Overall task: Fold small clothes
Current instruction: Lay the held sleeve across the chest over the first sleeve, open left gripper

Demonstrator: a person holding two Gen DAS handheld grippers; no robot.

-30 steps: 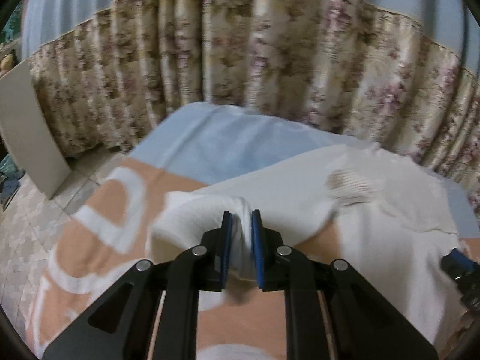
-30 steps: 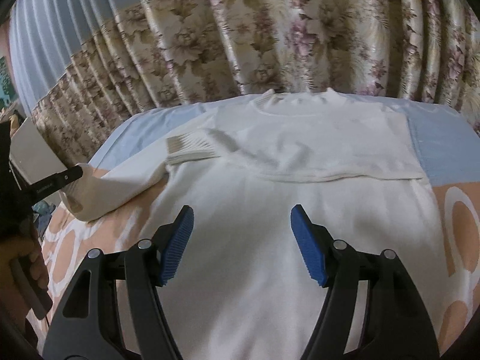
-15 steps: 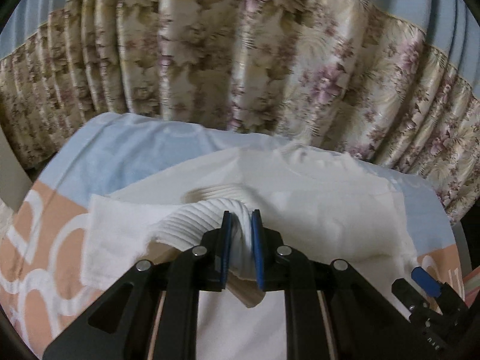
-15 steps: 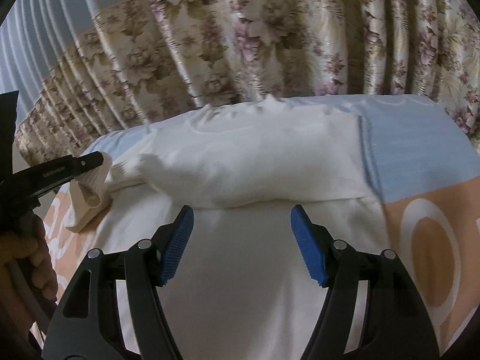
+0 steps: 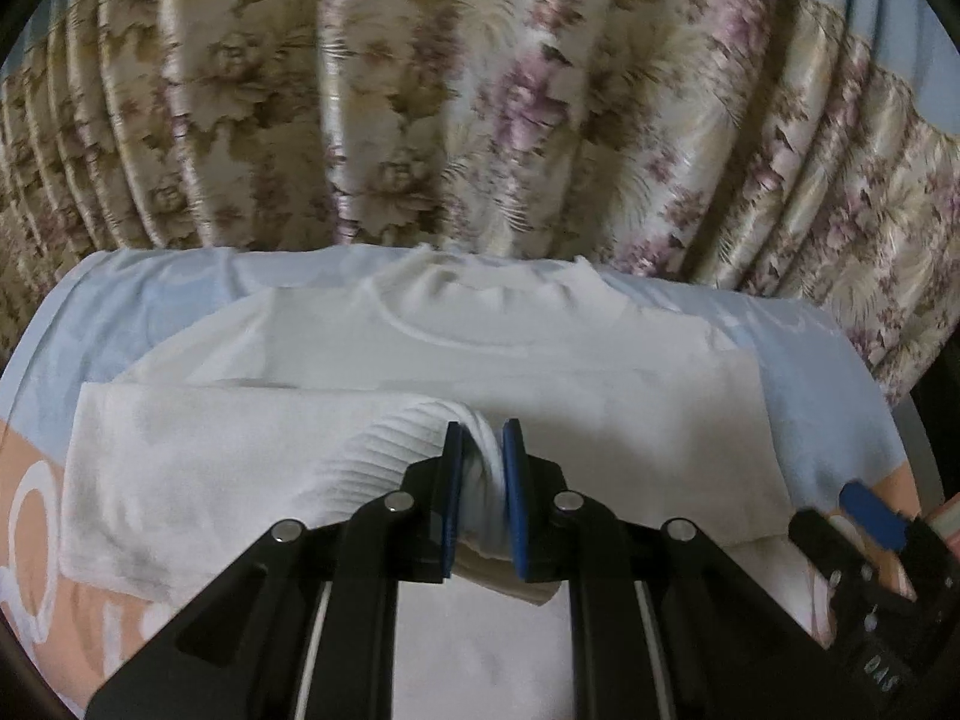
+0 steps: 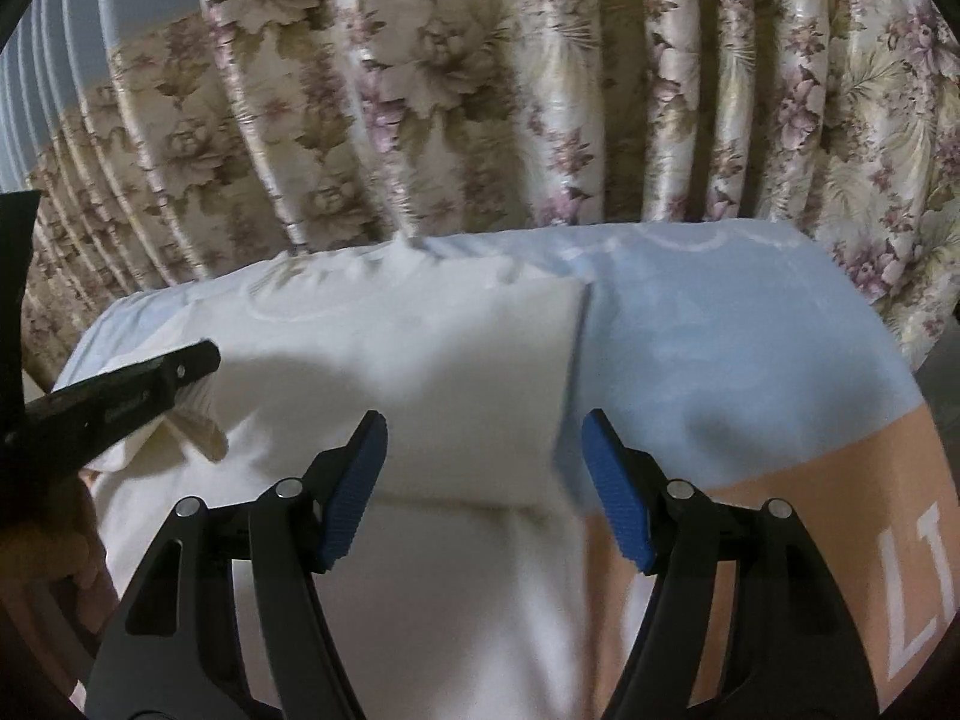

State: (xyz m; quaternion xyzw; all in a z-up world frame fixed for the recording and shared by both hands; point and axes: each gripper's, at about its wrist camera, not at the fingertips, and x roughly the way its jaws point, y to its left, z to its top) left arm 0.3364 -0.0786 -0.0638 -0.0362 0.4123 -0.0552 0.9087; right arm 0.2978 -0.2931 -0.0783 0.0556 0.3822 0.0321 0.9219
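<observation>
Left gripper [image 5: 483, 498] is pinching the ribbed cuff [image 5: 396, 450] of the white sweater's [image 5: 480, 336] sleeve [image 5: 240, 450], blue pads pressed onto the bunched knit at lower centre of the left wrist view. A second ago that cuff hung out over the orange part of the bedcover at the left of the frame; now it has been carried inward and sits over the sweater's chest, with the sleeve lying as a flat band across the lower left of the garment. Judgement: the left sleeve fold is nearly complete and only needs setting down and release. Right gripper [image 6: 483, 492] is spread wide and empty, hovering low over the sweater's right side; in its own view the folded right edge [image 6: 570, 384] falls between its pads, and over the last second it has drifted toward that edge. Sweater lies flat on the bedcover [image 6: 750, 360], collar [image 5: 474, 300] toward the upper centre, near the floral curtain [image 5: 480, 90]. Room: the far edge of the bed runs just under the curtain, so little clearance beyond the collar; open blue and orange cover lies to the right of the sweater in the right wrist view. The two grippers are close, the left one's tip showing at left of the right wrist view, so a collision risk exists if both move inward.
</observation>
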